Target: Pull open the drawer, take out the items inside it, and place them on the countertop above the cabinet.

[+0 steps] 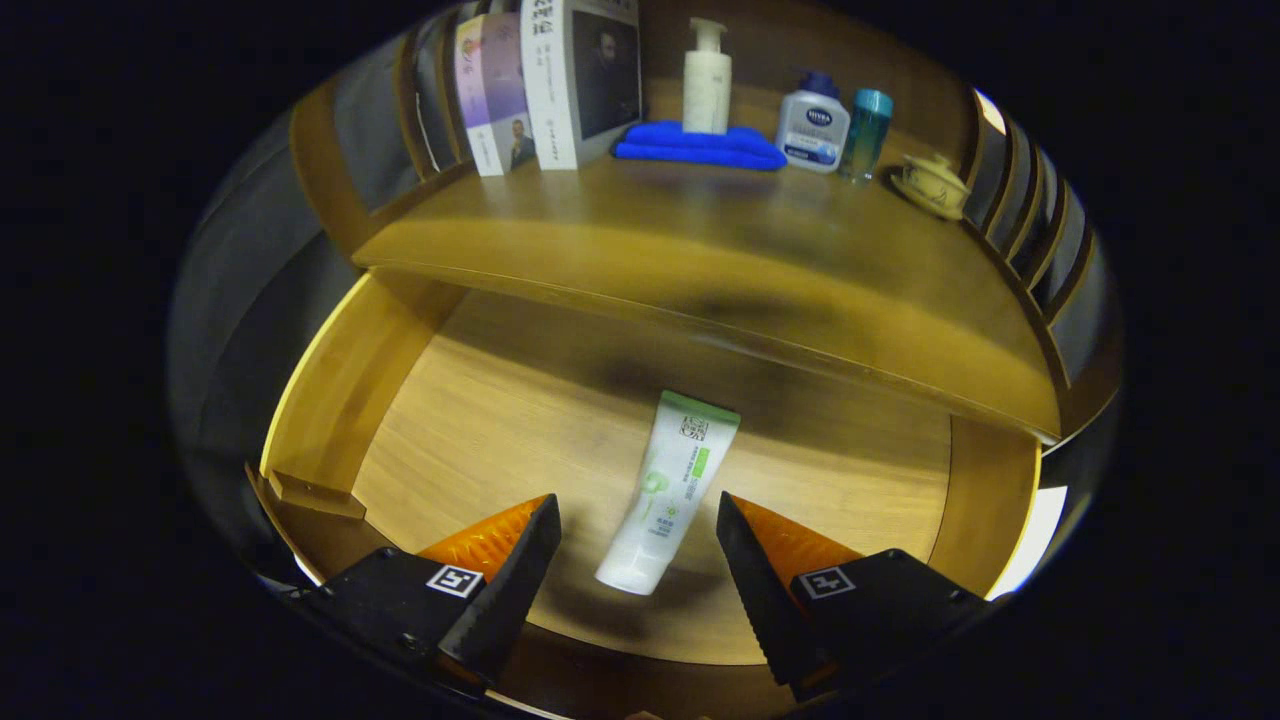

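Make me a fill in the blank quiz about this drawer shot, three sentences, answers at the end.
1. The drawer is pulled ____.
2. The tube lies on the drawer floor with its cap end ____ the tool's fingers, which stand apart and do not press on it.
3. On the countertop, the pump bottle stands on a folded ____ cloth.

Answers: open; between; blue
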The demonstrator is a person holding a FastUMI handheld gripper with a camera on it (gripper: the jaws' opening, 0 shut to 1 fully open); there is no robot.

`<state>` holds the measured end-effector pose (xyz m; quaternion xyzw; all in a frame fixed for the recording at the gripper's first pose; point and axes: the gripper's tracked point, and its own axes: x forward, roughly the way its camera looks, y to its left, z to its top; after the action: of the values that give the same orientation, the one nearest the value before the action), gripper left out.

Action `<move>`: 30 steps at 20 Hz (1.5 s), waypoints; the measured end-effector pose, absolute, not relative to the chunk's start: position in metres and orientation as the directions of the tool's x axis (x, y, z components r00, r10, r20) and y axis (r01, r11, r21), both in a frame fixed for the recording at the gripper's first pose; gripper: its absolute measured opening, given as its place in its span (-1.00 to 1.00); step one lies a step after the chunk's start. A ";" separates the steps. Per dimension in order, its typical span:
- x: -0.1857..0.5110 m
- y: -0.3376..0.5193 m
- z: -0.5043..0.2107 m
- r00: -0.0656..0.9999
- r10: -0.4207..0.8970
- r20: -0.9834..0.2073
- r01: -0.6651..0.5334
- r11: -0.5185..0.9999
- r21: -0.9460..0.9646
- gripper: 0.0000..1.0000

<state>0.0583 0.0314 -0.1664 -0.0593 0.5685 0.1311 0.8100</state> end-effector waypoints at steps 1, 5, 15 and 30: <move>0.060 0.027 -0.172 0.308 0.129 -0.943 -0.274 0.961 0.042 0.96; 0.064 0.031 -0.181 0.256 0.136 -0.957 -0.271 0.960 0.064 0.91; 0.061 0.032 -0.207 0.104 0.140 -0.985 -0.198 0.973 0.118 0.15; 0.041 0.053 -0.138 0.230 0.284 -0.931 -0.382 0.906 0.182 -0.40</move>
<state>0.0409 0.0528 -0.1382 -0.0419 0.5830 0.2125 0.7831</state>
